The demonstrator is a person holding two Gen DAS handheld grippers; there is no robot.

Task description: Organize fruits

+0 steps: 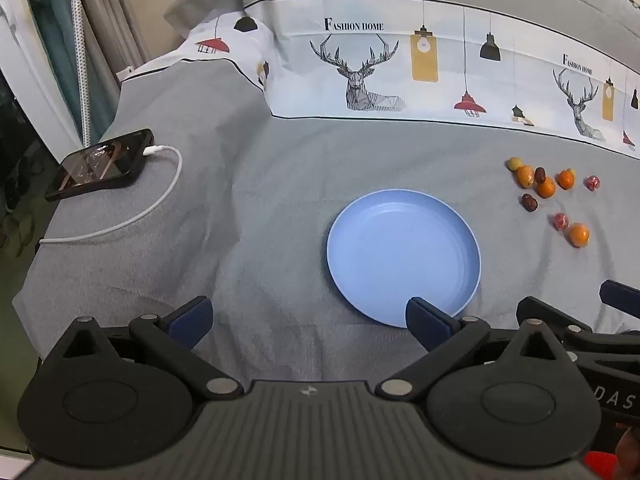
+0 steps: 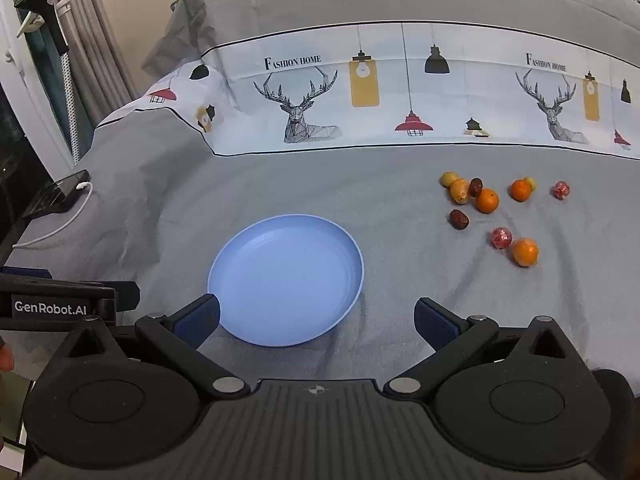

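An empty light blue plate (image 1: 404, 216) (image 2: 248, 252) lies on the grey bedspread. To its right lies a loose group of small fruits: oranges (image 1: 579, 235) (image 2: 525, 251), dark red dates (image 1: 529, 202) (image 2: 459, 219), red wrapped pieces (image 1: 560, 221) (image 2: 501, 238) and a yellowish fruit (image 1: 513, 163) (image 2: 449, 178). My left gripper (image 1: 308, 320) is open and empty, near the plate's front edge. My right gripper (image 2: 318, 320) is open and empty, just in front of the plate, well short of the fruits.
A black phone (image 1: 102, 165) (image 2: 56, 194) on a white charging cable (image 1: 160, 196) lies at the bed's left edge. A white patterned sheet band (image 1: 400, 72) (image 2: 400, 92) runs across the back. Curtains (image 1: 60, 40) hang at the far left.
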